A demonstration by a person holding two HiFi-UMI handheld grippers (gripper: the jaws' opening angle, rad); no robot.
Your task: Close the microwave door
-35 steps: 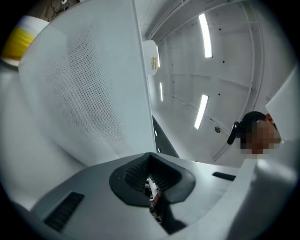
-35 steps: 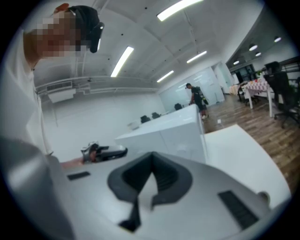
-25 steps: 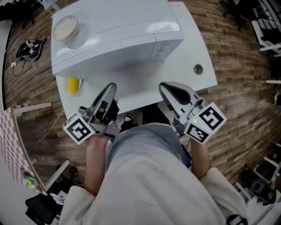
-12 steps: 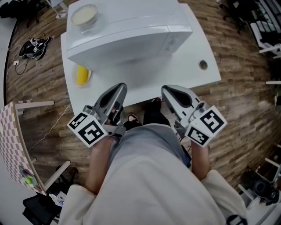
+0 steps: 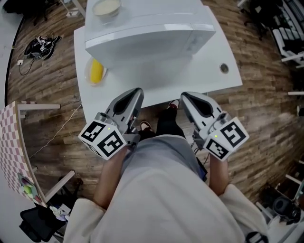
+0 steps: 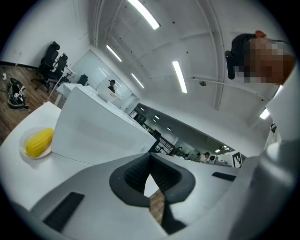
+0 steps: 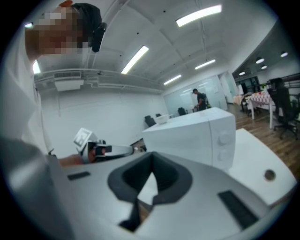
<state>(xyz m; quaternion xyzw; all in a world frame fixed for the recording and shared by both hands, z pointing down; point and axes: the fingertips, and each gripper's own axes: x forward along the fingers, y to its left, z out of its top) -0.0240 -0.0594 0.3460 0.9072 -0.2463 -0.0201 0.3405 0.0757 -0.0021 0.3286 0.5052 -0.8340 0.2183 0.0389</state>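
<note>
The white microwave (image 5: 147, 33) stands on the white table (image 5: 199, 76), and its door looks flush with the front. Seen from the left gripper view, the microwave (image 6: 93, 133) shows a plain closed face. The right gripper view shows the microwave (image 7: 192, 136) with two knobs at its right end. My left gripper (image 5: 136, 91) and right gripper (image 5: 184, 96) hover over the table's near edge, close to the person's body, apart from the microwave. Both are shut with nothing held: left gripper (image 6: 150, 158), right gripper (image 7: 151, 157).
A yellow corn cob (image 5: 96, 71) lies on a small plate left of the microwave. A bowl (image 5: 107, 7) sits on top of it. A round cable hole (image 5: 224, 68) marks the table's right side. Wood floor, a checked board (image 5: 12, 152) and office chairs surround the table.
Both grippers have drawn back from the microwave toward the person's body. The microwave and table now sit farther up in the head view. Both grippers stay shut.
</note>
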